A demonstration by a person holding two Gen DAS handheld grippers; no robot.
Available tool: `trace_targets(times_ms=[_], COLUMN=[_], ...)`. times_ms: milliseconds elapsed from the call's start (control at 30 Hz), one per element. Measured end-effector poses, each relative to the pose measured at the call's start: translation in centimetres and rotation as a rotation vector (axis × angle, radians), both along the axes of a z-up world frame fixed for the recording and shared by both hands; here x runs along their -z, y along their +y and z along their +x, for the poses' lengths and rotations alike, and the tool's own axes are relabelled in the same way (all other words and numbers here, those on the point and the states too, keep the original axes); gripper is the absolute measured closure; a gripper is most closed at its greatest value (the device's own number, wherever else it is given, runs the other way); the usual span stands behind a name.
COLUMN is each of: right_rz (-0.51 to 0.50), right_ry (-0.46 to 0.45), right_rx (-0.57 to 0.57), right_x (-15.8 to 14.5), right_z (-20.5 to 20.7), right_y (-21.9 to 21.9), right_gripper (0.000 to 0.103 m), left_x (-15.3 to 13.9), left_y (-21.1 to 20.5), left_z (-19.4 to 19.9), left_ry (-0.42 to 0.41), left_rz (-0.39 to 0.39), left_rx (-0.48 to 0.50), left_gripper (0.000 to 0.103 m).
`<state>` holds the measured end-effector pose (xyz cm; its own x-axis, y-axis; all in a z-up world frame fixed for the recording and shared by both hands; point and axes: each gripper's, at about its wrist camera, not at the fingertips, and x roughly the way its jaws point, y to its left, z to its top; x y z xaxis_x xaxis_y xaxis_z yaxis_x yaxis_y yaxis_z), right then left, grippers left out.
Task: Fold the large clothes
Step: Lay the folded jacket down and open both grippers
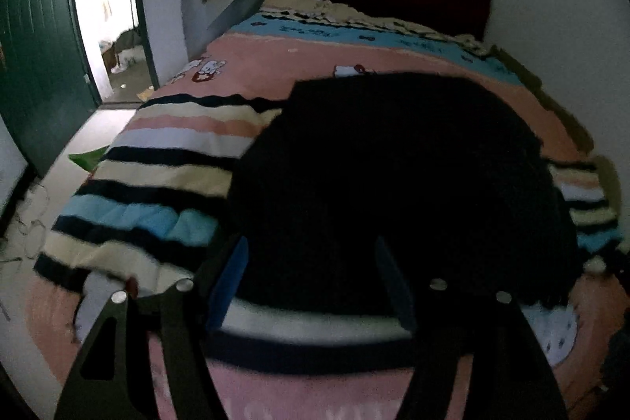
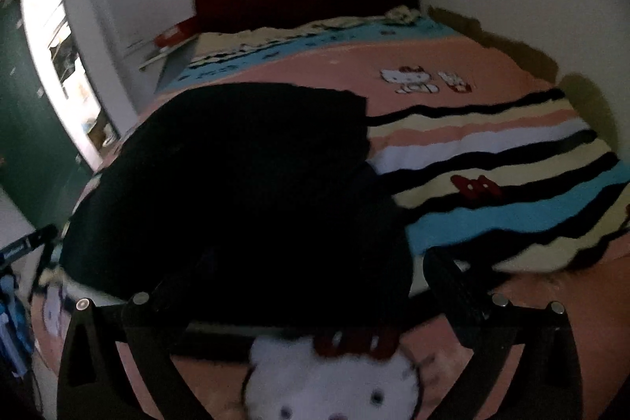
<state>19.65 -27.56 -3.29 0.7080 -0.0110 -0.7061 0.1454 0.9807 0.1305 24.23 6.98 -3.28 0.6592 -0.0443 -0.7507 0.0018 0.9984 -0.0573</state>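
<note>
While the black garment (image 1: pixel 393 184) lies in a dark heap on the striped and pink bedspread (image 1: pixel 157 160), near the foot of the bed, you risk grabbing the wrong layer: the cloth is so dark in both views that its edges and folds cannot be told apart, and a pinch could take in the bedspread beneath as well. A blind reach could also drag the heap instead of folding it, since nothing pins it down. Your left gripper (image 1: pixel 311 282) hangs above the near edge of the garment, angled downward, its jaws parted with nothing between them. Your right gripper (image 2: pixel 299 286) points down over the garment's near side in the same way, jaws spread wide and holding nothing.
</note>
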Motion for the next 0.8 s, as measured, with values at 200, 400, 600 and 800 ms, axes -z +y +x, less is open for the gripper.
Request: trace_targets(times_ms=[200,400,600,800], right_rz=[-0.105,-0.182,-0.231,-0.257], right_ry=[-0.065,-0.129,-0.208,-0.253], right_rx=[-0.030,-0.057,-0.081,-0.083], right_x=[-1.1,-2.0,-3.3,-4.4], right_z=[-5.8,-9.6,-12.5,-14.6], right_y=[4.4,7.6,9.4,10.1], right_gripper=[0.001,0.000,0.001,0.001], left_x=[-0.3,-2.0,-3.7,-3.9], left_y=[-2.5,-4.5,-5.7,-5.8], left_z=[-5.9,-10.6,-14.6,-16.4], left_ry=[-0.038,-0.142,-0.245,-0.259], left_rz=[0.060,0.133,0.152,0.141], left_rx=[-0.003,0.004,-0.051,-0.075], left_gripper=[0.032,0.032,0.032,0.032])
